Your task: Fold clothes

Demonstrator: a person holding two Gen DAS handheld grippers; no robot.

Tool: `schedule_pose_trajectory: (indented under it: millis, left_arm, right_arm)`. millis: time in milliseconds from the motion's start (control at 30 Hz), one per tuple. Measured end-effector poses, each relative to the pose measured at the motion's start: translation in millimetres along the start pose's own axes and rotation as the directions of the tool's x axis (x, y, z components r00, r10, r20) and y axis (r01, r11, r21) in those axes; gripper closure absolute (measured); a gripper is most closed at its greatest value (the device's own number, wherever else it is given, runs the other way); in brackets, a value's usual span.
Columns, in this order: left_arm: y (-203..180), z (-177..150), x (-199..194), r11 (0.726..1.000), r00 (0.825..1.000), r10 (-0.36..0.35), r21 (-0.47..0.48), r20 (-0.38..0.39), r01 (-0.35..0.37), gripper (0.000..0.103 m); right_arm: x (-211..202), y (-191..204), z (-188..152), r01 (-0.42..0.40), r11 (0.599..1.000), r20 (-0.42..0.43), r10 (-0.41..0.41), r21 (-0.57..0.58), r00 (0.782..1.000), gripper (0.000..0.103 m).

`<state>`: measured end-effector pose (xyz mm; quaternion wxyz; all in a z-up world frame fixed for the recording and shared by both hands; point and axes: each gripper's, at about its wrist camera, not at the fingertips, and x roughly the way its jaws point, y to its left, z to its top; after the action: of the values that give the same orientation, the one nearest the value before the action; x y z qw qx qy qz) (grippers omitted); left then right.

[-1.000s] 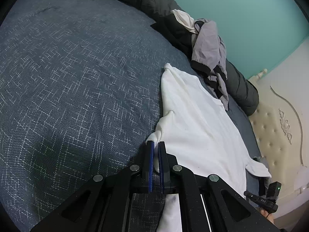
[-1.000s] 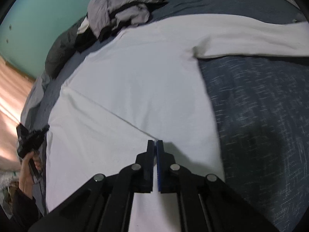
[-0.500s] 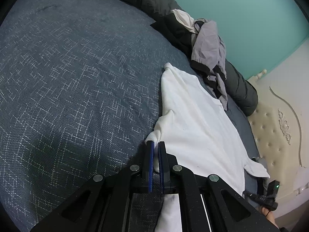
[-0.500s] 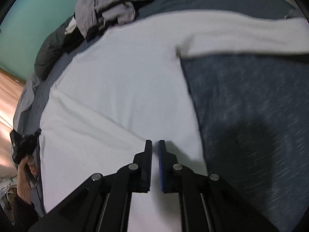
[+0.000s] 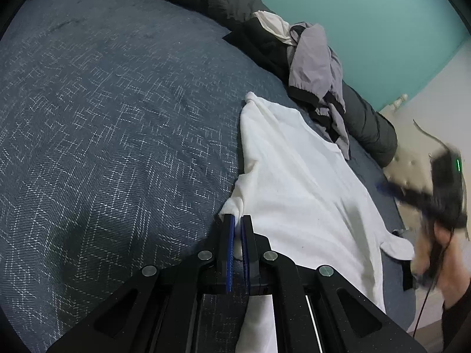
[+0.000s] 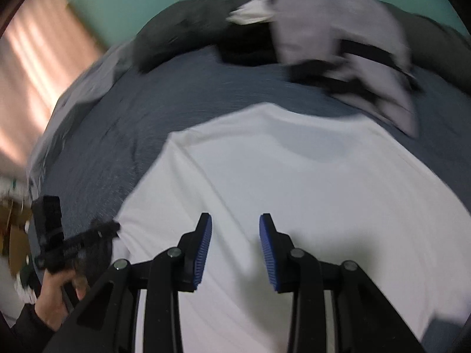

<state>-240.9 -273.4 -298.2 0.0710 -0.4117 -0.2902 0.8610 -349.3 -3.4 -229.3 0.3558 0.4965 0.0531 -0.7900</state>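
One bed (image 5: 103,111) carries everything, its blue-grey patterned cover filling the left-wrist view from 7 to 12 o'clock. Largest risk first: that woven cover grips cloth, so any drag across it could ruck the garment instead of sliding it.

Next in size, the white long-sleeved top (image 5: 294,182) lies spread on the bed, running from the centre toward 4 o'clock in the left-wrist view; in the right-wrist view it fills the lower half from 4 to 8 o'clock. One sleeve already lies folded along its edge toward 12 o'clock, and a hard pull could flip it open again.

At 1 o'clock a heap of grey and black clothes (image 5: 318,70) sits on a dark rolled duvet (image 5: 371,129), with one grey tail touching or overlapping the top's far edge. A fold swept that way could catch the heap and drag it onto the white cloth.

The left tool (image 5: 238,220) is clenched on a bunched edge of the top near its side. With only a small pinch held, the cloth could slip out if lifted fast.

The right tool (image 6: 235,226) hovers over the top's middle in a badly blurred view, its jaws opening with nothing between them. Moving this quickly, it could grab two layers, or miss the edge and pucker the body.

A hand with a dark handle (image 6: 59,270) shows at 8 o'clock.
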Motion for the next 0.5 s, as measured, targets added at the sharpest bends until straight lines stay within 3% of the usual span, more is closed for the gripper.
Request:
schedule_pose_trajectory:
  millis: [233, 500]
  left_arm:
    - [0.5, -0.6, 3.7, 1.000, 1.000, 0.010, 0.010, -0.008, -0.010, 0.098]
    - [-0.5, -1.3, 5.9, 1.000, 1.000, 0.009, 0.011, -0.010, -0.009, 0.098]
  right_arm:
    - [71.1, 54.8, 59.9, 0.000, 0.996, -0.057, -0.005, -0.091, 0.998, 0.068]
    - [129.0, 101.4, 91.6, 0.049, 0.977, -0.102, -0.071, -0.208, 0.992, 0.068]
